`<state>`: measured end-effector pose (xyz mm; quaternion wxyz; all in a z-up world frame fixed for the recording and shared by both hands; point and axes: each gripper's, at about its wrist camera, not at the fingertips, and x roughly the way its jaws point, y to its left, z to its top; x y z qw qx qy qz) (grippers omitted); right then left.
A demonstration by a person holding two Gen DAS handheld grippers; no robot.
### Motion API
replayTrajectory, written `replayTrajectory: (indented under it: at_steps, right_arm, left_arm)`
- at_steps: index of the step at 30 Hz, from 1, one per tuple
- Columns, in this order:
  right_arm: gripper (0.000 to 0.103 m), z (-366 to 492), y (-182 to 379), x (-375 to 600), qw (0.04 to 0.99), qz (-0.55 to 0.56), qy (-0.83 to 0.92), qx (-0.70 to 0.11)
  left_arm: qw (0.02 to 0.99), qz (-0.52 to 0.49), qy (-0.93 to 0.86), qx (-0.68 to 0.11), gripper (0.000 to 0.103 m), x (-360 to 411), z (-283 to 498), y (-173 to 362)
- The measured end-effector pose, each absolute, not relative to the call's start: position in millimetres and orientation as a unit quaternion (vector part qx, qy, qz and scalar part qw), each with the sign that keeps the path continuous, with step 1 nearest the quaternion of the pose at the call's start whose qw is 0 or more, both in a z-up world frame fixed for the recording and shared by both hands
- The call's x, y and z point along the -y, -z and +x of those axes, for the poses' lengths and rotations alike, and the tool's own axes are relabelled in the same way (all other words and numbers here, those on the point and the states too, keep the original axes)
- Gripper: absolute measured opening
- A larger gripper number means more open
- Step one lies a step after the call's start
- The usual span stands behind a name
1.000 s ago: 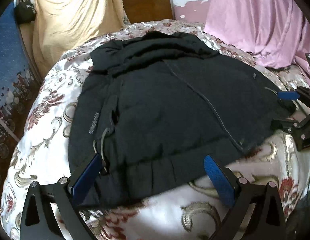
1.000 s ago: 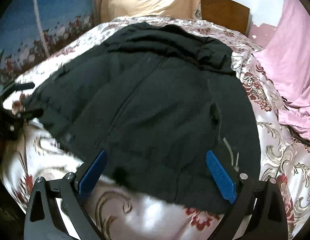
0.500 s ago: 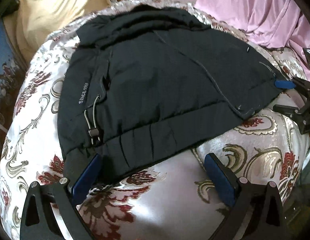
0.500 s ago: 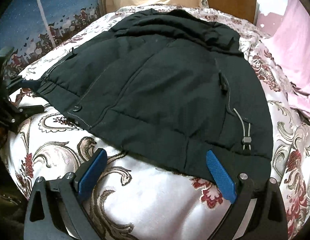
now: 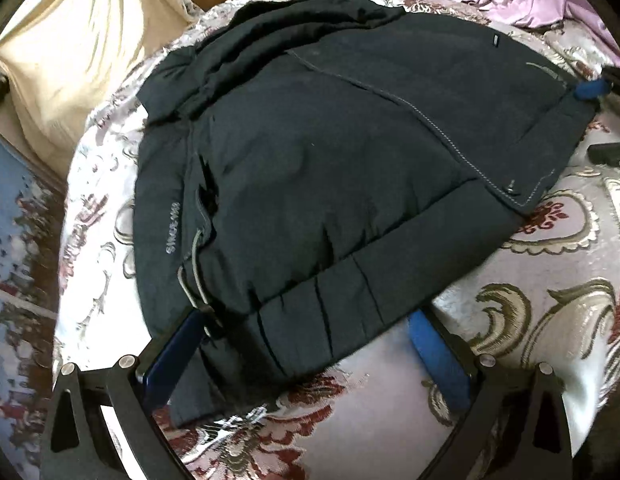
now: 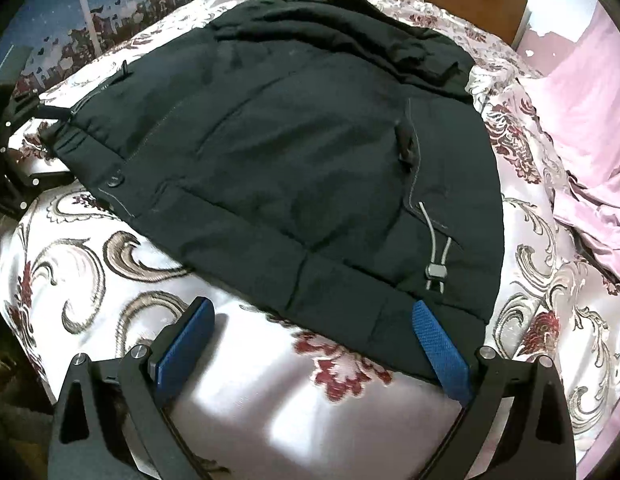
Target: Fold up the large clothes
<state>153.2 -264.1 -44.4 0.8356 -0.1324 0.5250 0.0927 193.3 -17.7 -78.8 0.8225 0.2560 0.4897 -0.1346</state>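
A large black padded jacket [image 5: 318, 168] lies spread flat on a bed, front up, zipper closed, hood bunched at the far end. In the left wrist view my left gripper [image 5: 306, 336] is open at the hem's left corner, fingers straddling the hem beside a grey drawcord [image 5: 194, 276]. In the right wrist view the same jacket [image 6: 294, 152] fills the middle; my right gripper [image 6: 310, 320] is open at the hem's right corner near a cord toggle [image 6: 435, 272]. Nothing is clamped between either gripper's pads. The right gripper's blue fingertip [image 5: 590, 89] shows at the jacket's far corner.
The bed wears a shiny floral cover [image 5: 550, 320] in white, gold and dark red. A cream cloth [image 5: 78, 40] hangs at the back left, pink fabric [image 6: 582, 128] lies at the right, a wooden headboard [image 6: 478, 4] stands behind, and a blue patterned wall [image 6: 70, 12] runs along the left.
Both grippers have drawn back and lowered toward the jacket's hem. The jacket has settled flat on the bed, its hem now lying at the fingertips rather than under them.
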Motion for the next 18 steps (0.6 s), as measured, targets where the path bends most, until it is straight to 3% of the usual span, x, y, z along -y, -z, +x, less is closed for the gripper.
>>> replayTrajectory:
  at_steps: [10, 18]
  right_arm:
    - [0.101, 175.4, 48.9, 258.2, 0.793, -0.184, -0.118, -0.568]
    - [0.101, 183.7, 56.0, 247.1, 0.778, -0.227, -0.117, -0.574]
  left_arm:
    - [0.859, 0.277, 0.06, -0.426, 0.102, 17.3, 191.0, 72.4]
    - [0.868, 0.246, 0.04, -0.429, 0.086, 0.8, 202.3, 66.9]
